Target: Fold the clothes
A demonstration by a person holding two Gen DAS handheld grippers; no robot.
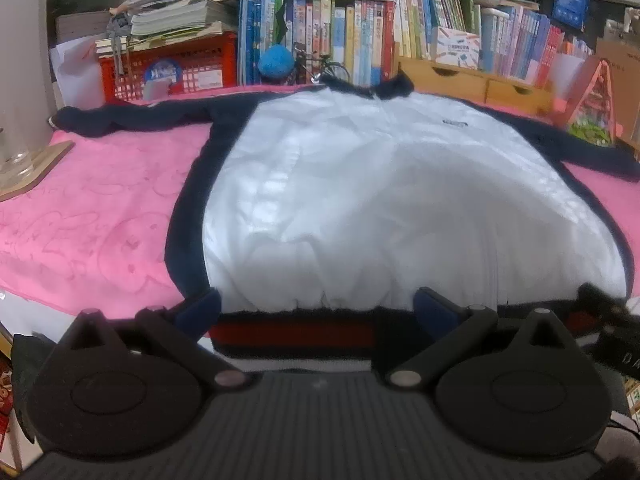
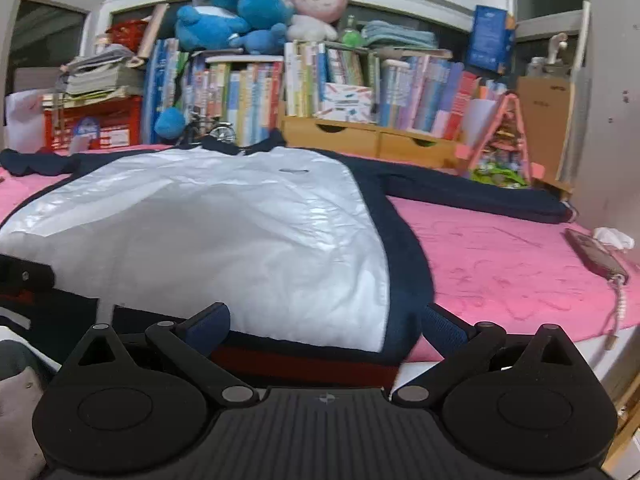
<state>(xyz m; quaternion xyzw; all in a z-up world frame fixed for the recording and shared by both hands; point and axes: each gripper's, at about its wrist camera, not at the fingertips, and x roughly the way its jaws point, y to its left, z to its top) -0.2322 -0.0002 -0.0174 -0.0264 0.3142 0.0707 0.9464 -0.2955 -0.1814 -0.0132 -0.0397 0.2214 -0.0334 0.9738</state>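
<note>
A white jacket (image 1: 360, 192) with navy sleeves, navy collar and a red-and-navy striped hem lies flat, front up, on a pink cloth (image 1: 100, 216). Both sleeves stretch out sideways. My left gripper (image 1: 316, 310) is open at the hem's left half, its blue pads apart above the striped band. My right gripper (image 2: 326, 330) is open at the hem's right corner, over the same jacket (image 2: 224, 232), one pad over the white panel and the other past the navy side seam. Neither holds fabric. The right gripper's black body shows at the far right edge of the left wrist view.
Behind the jacket stand rows of books (image 2: 248, 100), a red crate (image 1: 168, 68), wooden drawers (image 2: 368, 136) and plush toys (image 2: 240, 20). A dark phone with a coiled cord (image 2: 596, 258) lies on the pink cloth (image 2: 500, 264) at right. A glass on a wooden board (image 1: 16, 156) is at left.
</note>
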